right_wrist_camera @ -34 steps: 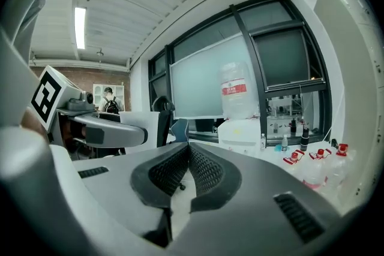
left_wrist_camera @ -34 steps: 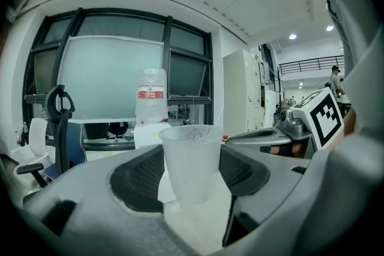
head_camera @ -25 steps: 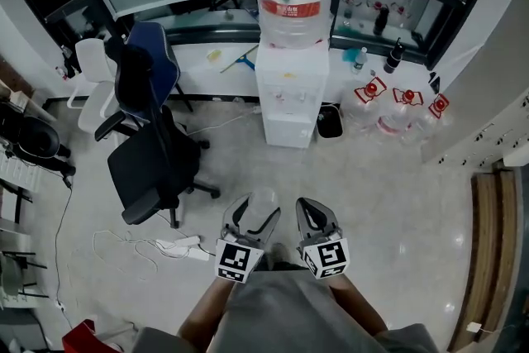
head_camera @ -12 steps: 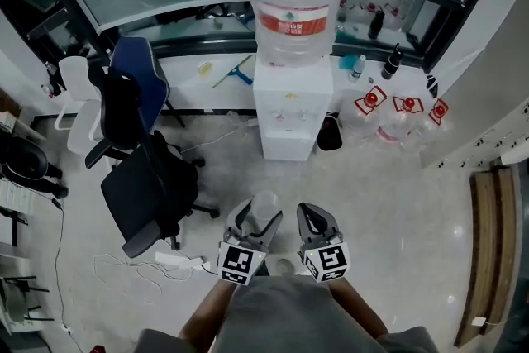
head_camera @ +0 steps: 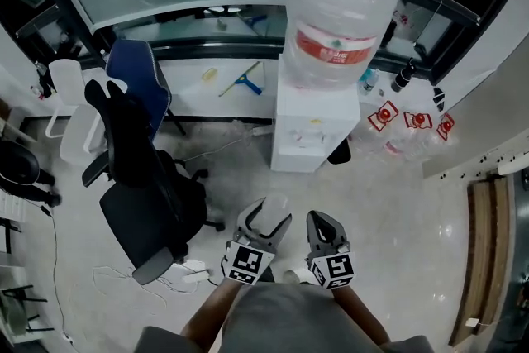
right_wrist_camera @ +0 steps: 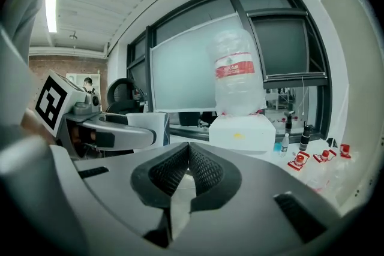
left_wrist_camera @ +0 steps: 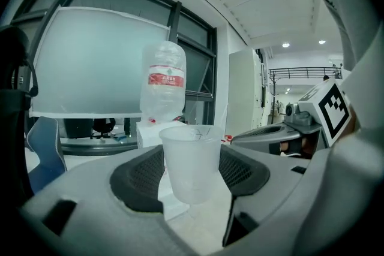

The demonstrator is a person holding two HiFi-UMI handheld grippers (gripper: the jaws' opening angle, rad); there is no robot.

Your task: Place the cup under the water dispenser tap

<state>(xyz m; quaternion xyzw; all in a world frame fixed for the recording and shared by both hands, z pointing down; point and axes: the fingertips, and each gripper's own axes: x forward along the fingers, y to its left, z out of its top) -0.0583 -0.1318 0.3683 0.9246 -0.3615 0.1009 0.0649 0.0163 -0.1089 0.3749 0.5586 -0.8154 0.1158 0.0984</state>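
Up close, the left gripper [head_camera: 266, 223] was closed on a see-through plastic cup [left_wrist_camera: 191, 163]; its two black pads pressed on the cup's sides, one on each side; the cup stood upright between them and looked empty. In the head view the cup showed just in front of the person's body, up off the floor [head_camera: 397, 202], with bare floor between it and the water dispenser [head_camera: 310, 128]; so the cup was well apart from the dispenser and not under its tap. The right gripper [right_wrist_camera: 188, 160] was just beside the left one; its jaws were shut together, with nothing between them.

The dispenser was a white box with a big clear water bottle [head_camera: 339, 12] with a red label on top; it stood against a low white ledge [head_camera: 194, 78] under dark windows. A black office chair [head_camera: 149, 198] was to its left; a blue chair [head_camera: 136, 70] stood behind that one. Some small jugs with red tops [head_camera: 409, 124] sat on the floor to the right of the dispenser.
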